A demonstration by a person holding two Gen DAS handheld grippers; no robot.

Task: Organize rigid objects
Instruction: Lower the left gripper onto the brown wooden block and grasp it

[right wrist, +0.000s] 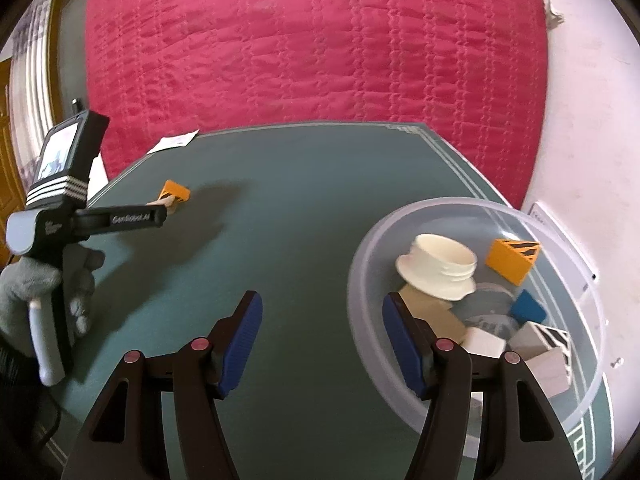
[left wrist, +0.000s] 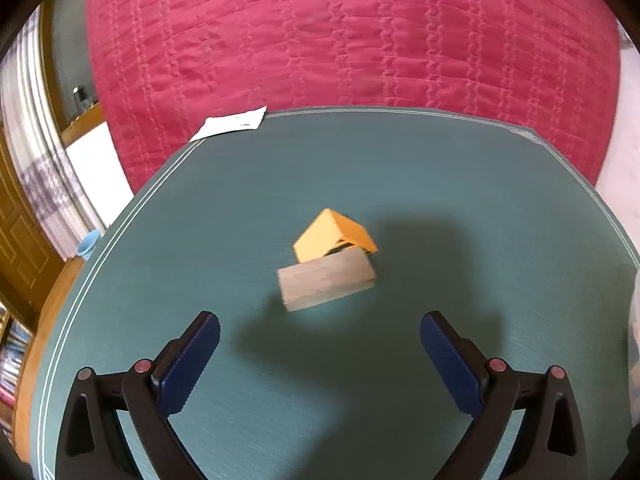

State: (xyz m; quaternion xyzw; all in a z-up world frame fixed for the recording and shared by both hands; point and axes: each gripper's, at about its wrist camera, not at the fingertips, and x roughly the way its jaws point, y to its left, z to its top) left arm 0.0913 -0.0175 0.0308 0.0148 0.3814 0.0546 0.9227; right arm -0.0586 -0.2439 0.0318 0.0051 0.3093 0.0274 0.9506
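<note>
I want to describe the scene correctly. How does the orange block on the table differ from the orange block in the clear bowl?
The orange block on the table lies loose on the green mat, touching a pale wooden block; the orange block in the bowl already sits inside the clear bowl among other pieces. The table one stands ahead of the open left gripper; the bowl one is beyond the open right gripper. Both are orange with black markings.

Home bedroom: red quilted bedspread [left wrist: 352, 36] on bed behind green table [left wrist: 240, 208], wood paneled door [left wrist: 20, 240] at left, bookshelf [left wrist: 10, 356] w/ books low left.
</note>
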